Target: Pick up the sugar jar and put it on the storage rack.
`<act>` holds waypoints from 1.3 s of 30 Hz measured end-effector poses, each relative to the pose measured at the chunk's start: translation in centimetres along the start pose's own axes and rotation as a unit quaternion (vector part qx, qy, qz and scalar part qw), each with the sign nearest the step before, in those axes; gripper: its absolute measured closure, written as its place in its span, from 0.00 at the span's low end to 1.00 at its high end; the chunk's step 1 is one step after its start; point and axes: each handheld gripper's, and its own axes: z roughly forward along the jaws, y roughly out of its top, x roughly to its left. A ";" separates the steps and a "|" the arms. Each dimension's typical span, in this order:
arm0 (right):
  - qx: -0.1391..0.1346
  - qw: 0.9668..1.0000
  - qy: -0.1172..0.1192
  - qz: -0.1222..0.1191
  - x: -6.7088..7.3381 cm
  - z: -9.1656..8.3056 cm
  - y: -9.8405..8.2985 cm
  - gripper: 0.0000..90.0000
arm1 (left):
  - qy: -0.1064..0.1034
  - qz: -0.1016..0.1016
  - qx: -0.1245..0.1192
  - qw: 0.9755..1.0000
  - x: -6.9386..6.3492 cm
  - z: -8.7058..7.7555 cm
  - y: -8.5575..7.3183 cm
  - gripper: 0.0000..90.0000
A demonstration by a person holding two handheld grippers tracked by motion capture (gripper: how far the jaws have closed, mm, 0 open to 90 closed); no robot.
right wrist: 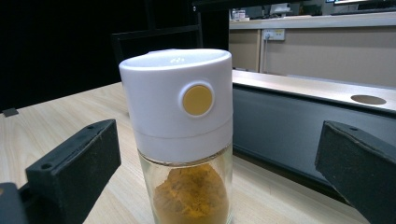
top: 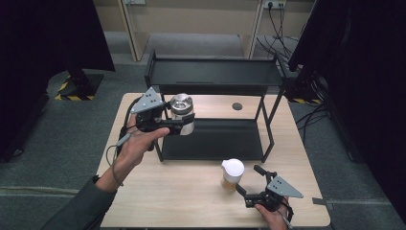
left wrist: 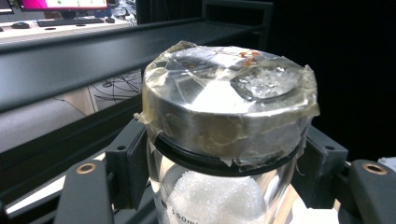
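The black two-tier shelf rack (top: 215,96) stood at the back of the wooden table (top: 167,191). In front of its left post the left gripper (top: 179,123) was clamped on a glass jar (top: 182,114), held up off the tabletop, upright, its taped metal lid (left wrist: 224,107) on and white granules (left wrist: 217,198) showing inside. Down near the front edge stood a glass spice shaker (top: 231,175) with a white cap (right wrist: 180,100), orange powder (right wrist: 191,193) in it. The right gripper (top: 246,191) sat beside it, jaws spread and off the glass.
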 end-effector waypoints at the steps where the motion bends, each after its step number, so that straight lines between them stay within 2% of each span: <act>1: 0.000 1.000 0.000 0.000 0.0 0.0 0.0 0.01 | 0.002 0.003 0.000 1.000 0.0 0.0 0.4 0.34; 2: 0.000 1.000 0.000 -0.001 0.0 0.0 0.0 0.00 | 0.005 0.004 -0.001 1.000 0.0 -0.1 1.2 0.34; 5: 0.000 1.000 0.000 0.000 0.0 0.0 0.0 0.01 | 0.007 0.004 -0.001 1.000 0.1 0.0 1.9 0.34; 9: 0.000 1.000 0.000 0.001 0.0 0.0 0.0 0.01 | 0.011 0.000 -0.003 1.000 0.4 0.0 3.4 0.34; 10: -0.001 1.000 0.001 0.004 0.0 0.0 0.0 0.01 | 0.011 -0.003 -0.006 1.000 0.6 -0.1 4.3 0.34; 11: -0.001 1.000 0.001 0.004 0.0 0.0 0.0 0.01 | 0.011 -0.003 -0.006 1.000 0.6 -0.1 4.3 0.34; 21: -0.002 1.000 0.002 0.006 -0.1 0.0 -0.1 0.01 | 0.039 0.001 -0.007 0.999 0.8 0.8 7.5 0.34; 23: -0.002 1.000 0.003 0.005 -0.1 0.0 -0.1 0.01 | 0.045 0.002 -0.001 0.999 0.8 1.2 8.2 0.34; 32: -0.002 1.000 0.003 0.007 -0.1 0.0 -0.1 0.01 | 0.073 -0.004 -0.006 0.997 1.3 3.2 9.5 0.34; 39: -0.003 1.000 0.004 0.007 -0.1 0.0 -0.1 0.01 | 0.104 -0.001 -0.014 0.994 1.5 5.0 9.8 0.34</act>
